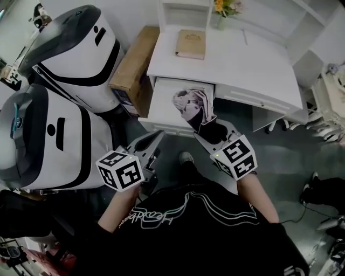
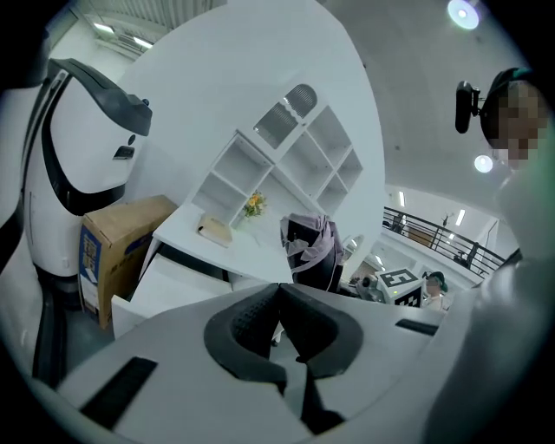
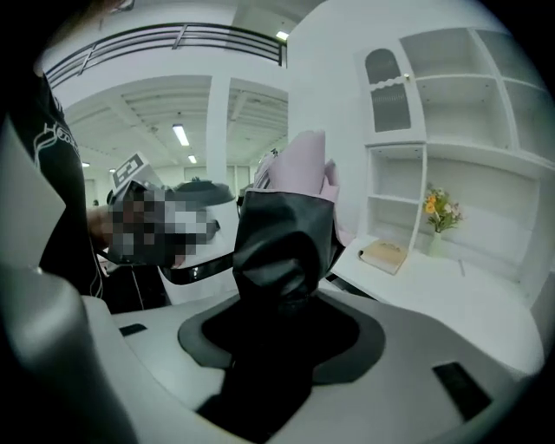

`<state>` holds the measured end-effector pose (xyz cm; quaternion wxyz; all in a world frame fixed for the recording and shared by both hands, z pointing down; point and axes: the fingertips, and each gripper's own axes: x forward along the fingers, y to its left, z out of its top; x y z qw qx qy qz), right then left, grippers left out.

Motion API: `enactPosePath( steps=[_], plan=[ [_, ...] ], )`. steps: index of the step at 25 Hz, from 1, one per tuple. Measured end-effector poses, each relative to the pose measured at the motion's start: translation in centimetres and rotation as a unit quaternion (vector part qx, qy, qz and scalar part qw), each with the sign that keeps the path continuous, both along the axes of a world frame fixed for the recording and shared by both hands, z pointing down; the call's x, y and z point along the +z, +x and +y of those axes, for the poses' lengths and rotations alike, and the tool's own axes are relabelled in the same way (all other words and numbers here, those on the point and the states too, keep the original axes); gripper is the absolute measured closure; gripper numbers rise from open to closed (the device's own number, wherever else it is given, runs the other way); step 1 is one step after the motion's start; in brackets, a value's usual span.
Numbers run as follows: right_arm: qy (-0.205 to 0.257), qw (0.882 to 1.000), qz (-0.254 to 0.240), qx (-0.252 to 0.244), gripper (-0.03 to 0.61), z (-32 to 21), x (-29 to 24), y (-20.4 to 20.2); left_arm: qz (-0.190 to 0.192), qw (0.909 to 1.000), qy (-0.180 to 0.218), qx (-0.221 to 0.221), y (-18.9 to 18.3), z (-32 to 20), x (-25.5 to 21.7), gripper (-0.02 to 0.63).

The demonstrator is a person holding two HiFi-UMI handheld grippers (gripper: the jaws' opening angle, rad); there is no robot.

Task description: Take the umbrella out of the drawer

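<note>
The folded umbrella [image 1: 193, 105], pink fabric with a black lower part, is lifted above the open white drawer [image 1: 164, 102] of the desk. My right gripper [image 1: 209, 129] is shut on its black end, and in the right gripper view the umbrella [image 3: 286, 230] fills the space between the jaws of the right gripper [image 3: 282, 299]. My left gripper [image 1: 156, 137] hangs in front of the drawer's left corner, shut on nothing. In the left gripper view, the left gripper [image 2: 279, 290] has its jaws touching, with the umbrella [image 2: 308, 247] and drawer [image 2: 165, 277] beyond.
Two big white and black machines [image 1: 81, 48] [image 1: 48, 140] stand at the left. A cardboard box [image 1: 135, 59] sits between them and the white desk [image 1: 248, 64]. On the desk lie a tan book [image 1: 191, 44] and a vase of flowers [image 1: 223, 8].
</note>
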<state>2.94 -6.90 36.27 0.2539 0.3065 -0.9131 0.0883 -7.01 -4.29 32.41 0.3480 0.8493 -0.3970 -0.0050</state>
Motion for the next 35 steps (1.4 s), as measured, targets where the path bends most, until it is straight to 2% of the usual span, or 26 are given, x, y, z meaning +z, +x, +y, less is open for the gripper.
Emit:
enactPosePath(
  steps=[7, 16, 35],
  plan=[
    [0.001, 0.997, -0.069, 0.031, 0.371, 2.9, -1.7, 1.4, -0.017, 0.9993, 0.025, 0.023, 1.6, 1.9, -1.7, 0.594],
    [-0.006, 0.991, -0.129, 0.043, 0.371, 3.2, -2.8, 1.8, -0.031, 0.9982, 0.036, 0.037, 2.3, 2.1, -2.7, 0.594],
    [-0.008, 0.989, -0.142, 0.05, 0.371, 2.6, -3.0, 2.4, -0.028, 0.9983, 0.035, 0.037, 2.9, 1.3, -2.5, 0.594]
  ],
)
